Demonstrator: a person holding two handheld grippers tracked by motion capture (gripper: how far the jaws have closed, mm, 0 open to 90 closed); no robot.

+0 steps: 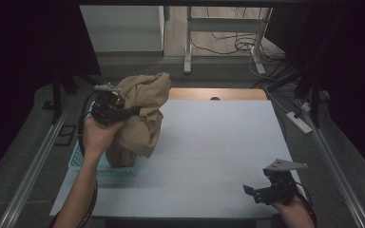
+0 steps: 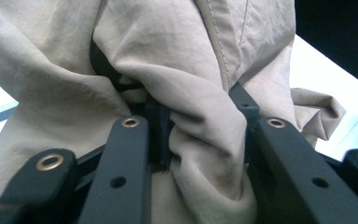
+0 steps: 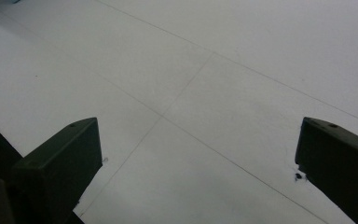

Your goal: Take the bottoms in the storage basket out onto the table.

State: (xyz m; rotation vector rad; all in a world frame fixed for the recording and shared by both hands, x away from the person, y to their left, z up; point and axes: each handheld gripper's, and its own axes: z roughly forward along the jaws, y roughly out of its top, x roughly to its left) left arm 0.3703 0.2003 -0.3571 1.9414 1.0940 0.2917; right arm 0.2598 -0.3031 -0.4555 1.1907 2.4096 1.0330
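The left gripper [image 1: 123, 113] pinches a fold of the crumpled beige cloth garment [image 1: 142, 114], lifted above the light blue plastic basket [image 1: 78, 159] at the table's left edge. The right gripper [image 1: 266, 190] waits with jaws spread over the white table [image 1: 209, 142]. Laying it out seems not yet begun.

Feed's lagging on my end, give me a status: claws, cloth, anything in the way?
Left claw shut on tan cloth, bunched above blue basket. Right claw open, low over bare white table. Nothing in the way.
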